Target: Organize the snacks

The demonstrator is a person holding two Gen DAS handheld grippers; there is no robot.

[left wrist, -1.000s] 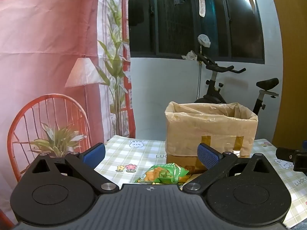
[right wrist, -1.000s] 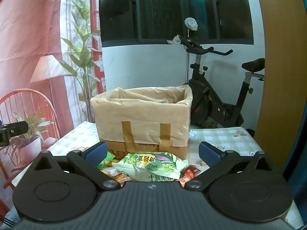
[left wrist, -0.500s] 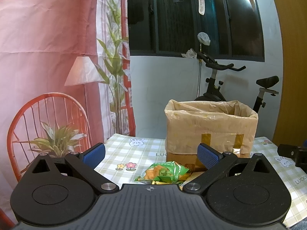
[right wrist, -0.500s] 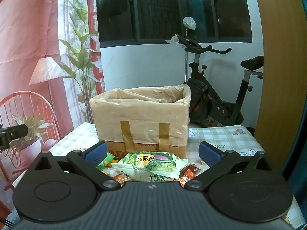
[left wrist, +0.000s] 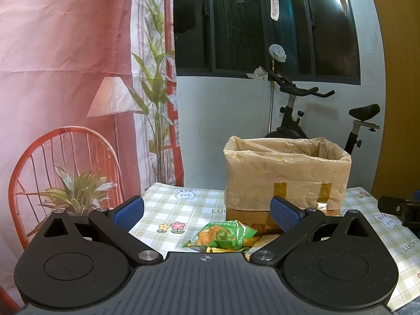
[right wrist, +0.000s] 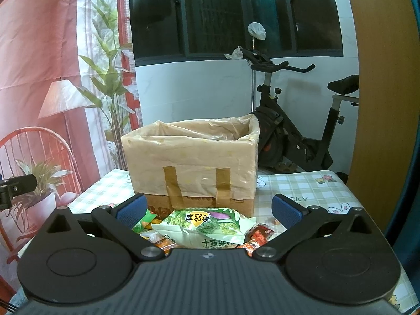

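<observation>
A cardboard box (left wrist: 286, 178) lined with a plastic bag stands open on the checked tablecloth (left wrist: 183, 210); the right wrist view shows the box (right wrist: 194, 168) head-on. A green and orange snack packet (left wrist: 223, 237) lies in front of it, below my left gripper (left wrist: 207, 210), which is open and holds nothing. In the right wrist view a pale green vegetable-print packet (right wrist: 207, 227) tops a heap with a small green packet (right wrist: 143, 221) and red-orange wrappers (right wrist: 258, 237). My right gripper (right wrist: 208, 210) hangs open just above that heap, holding nothing.
An exercise bike (right wrist: 291, 136) stands behind the table by the white wall. A printed backdrop with a red chair and plant (left wrist: 65, 181) hangs at the left. A wooden panel (right wrist: 380, 105) rises at the right. The other gripper's tip (left wrist: 399, 208) shows at the right edge.
Both views have shifted only slightly; the box sits a touch lower and nearer in each. Nothing has been gripped or moved on the table.
</observation>
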